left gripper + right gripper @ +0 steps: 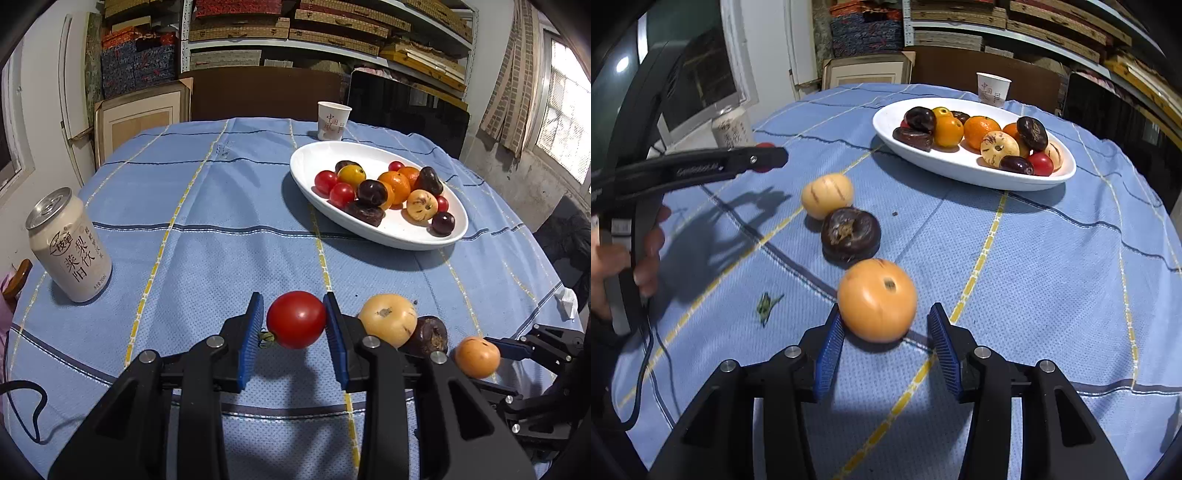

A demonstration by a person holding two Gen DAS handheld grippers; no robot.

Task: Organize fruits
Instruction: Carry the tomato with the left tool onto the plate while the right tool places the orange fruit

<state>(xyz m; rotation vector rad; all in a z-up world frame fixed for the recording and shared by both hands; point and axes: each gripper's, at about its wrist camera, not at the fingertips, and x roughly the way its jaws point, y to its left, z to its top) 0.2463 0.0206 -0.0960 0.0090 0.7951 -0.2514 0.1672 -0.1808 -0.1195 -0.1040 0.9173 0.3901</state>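
Observation:
My left gripper [295, 321] is shut on a red tomato [296, 319] and holds it just above the blue cloth; it also shows in the right wrist view [768, 157]. My right gripper [884, 325] is open around an orange fruit [877, 300] that rests on the cloth, its left pad touching it. The orange fruit also shows in the left wrist view [477, 356]. A pale yellow fruit [827, 195] and a dark brown fruit [850, 233] lie in a row behind it. A white oval plate [306, 173] holds several mixed fruits at the far right.
A drink can [70, 245] stands at the left of the table. A paper cup [332, 120] stands behind the plate. A green tomato stem [767, 302] lies on the cloth. A black cable [646, 369] hangs at the left edge. Shelves and boxes stand behind the table.

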